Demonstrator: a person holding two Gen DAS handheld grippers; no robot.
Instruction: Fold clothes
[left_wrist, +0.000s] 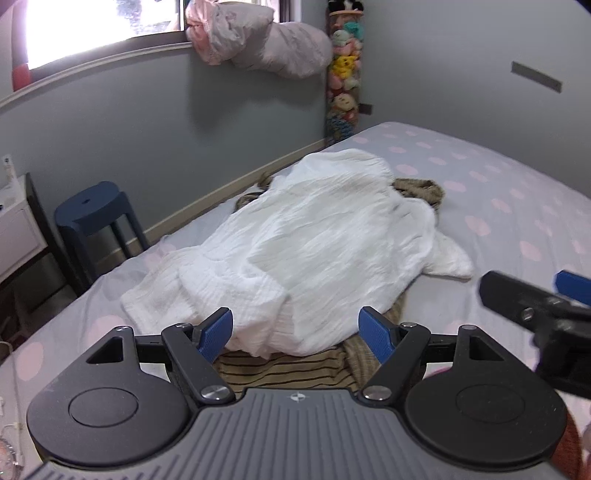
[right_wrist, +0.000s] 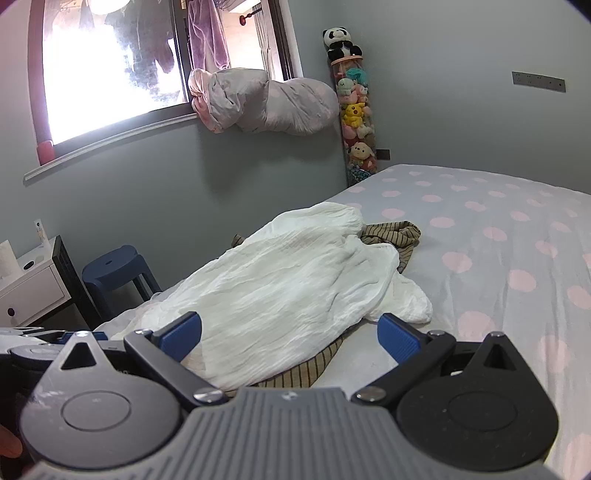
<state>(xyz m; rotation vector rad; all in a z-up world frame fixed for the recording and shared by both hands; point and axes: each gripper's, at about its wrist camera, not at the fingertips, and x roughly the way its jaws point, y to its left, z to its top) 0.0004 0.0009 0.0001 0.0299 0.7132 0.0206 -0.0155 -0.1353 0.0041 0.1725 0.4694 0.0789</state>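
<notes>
Two garments in a heap on the bed (left_wrist: 498, 177): white crinkled garment (left_wrist: 317, 236) on top, crumpled, near the bed's left edge; tan striped garment (left_wrist: 280, 373) under it, showing at the near edge and at the far side. Left tongs (left_wrist: 297, 334) spread wide, nothing between the pads, hanging just over the near hem of the heap. Right tongs (right_wrist: 290, 338) also spread wide and empty, alongside the left and pointed at the same heap. Blue stool (right_wrist: 110, 267) stands beside the bed.
</notes>
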